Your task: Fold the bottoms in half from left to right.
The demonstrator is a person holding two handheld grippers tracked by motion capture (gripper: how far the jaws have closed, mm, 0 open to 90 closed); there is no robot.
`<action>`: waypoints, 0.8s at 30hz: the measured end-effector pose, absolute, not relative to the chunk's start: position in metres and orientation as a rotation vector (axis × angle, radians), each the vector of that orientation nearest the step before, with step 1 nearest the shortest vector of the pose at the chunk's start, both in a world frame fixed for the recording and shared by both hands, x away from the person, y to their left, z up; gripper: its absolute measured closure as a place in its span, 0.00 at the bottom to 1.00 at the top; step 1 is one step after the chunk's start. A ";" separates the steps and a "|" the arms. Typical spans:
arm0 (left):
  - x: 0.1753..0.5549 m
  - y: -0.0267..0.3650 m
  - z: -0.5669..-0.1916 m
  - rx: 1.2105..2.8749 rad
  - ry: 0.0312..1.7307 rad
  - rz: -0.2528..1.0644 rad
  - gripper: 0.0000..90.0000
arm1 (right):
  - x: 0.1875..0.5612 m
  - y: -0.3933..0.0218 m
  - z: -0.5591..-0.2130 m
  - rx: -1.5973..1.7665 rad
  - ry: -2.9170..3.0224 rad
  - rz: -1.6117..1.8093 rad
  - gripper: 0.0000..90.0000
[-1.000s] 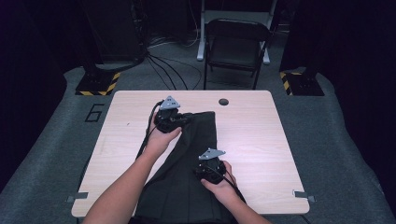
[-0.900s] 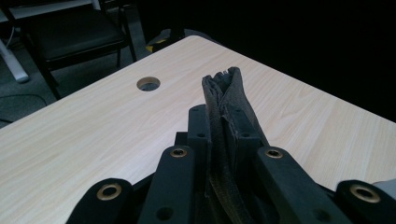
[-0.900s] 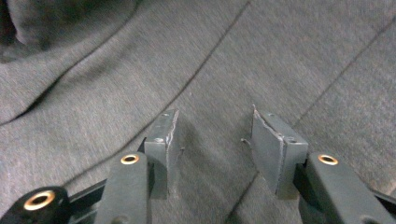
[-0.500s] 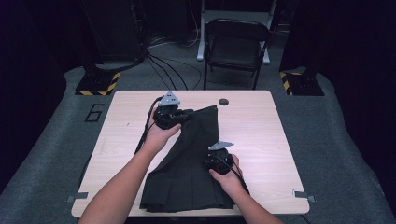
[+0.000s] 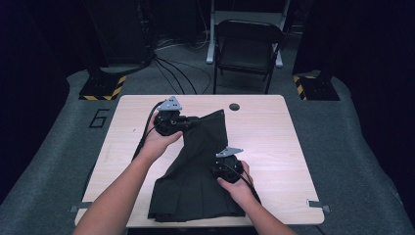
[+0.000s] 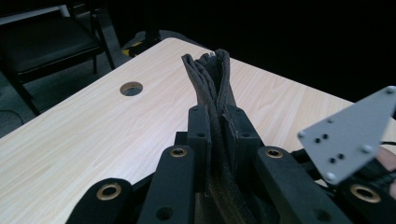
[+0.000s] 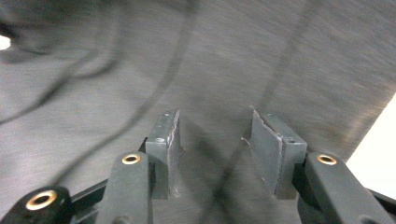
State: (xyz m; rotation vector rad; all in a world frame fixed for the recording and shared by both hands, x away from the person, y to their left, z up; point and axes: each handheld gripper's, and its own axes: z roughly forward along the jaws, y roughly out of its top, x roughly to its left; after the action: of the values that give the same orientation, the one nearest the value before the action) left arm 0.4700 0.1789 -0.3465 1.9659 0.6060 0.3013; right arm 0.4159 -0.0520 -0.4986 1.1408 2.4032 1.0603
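With the left gripper [image 6: 215, 140] pinching the skirt [image 5: 198, 171] band beside the table's hole [image 5: 234, 106], the spread right gripper [image 7: 215, 140] should smooth outward.

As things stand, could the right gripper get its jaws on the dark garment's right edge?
Probably yes. The right gripper sits over the dark garment with jaws apart, having just opened a little, nothing pinched between them. The fabric's edge lies just beside it on bare table. The left gripper pinches the far end.
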 end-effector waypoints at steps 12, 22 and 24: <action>0.458 0.190 -0.360 1.959 0.612 0.284 0.91 | 0.397 -0.060 -0.504 1.093 2.441 1.033 0.57; 0.453 0.197 -0.364 1.978 0.587 0.259 0.91 | 0.398 -0.065 -0.512 1.136 2.420 1.034 0.57; 0.450 0.198 -0.364 1.977 0.581 0.261 0.91 | 0.398 -0.066 -0.512 1.121 2.430 1.024 0.57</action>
State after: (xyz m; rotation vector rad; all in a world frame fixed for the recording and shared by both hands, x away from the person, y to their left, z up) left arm 0.4504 0.1976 -0.3636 1.9770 0.5814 0.2610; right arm 0.3985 -0.0658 -0.5121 1.1213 2.4299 1.0239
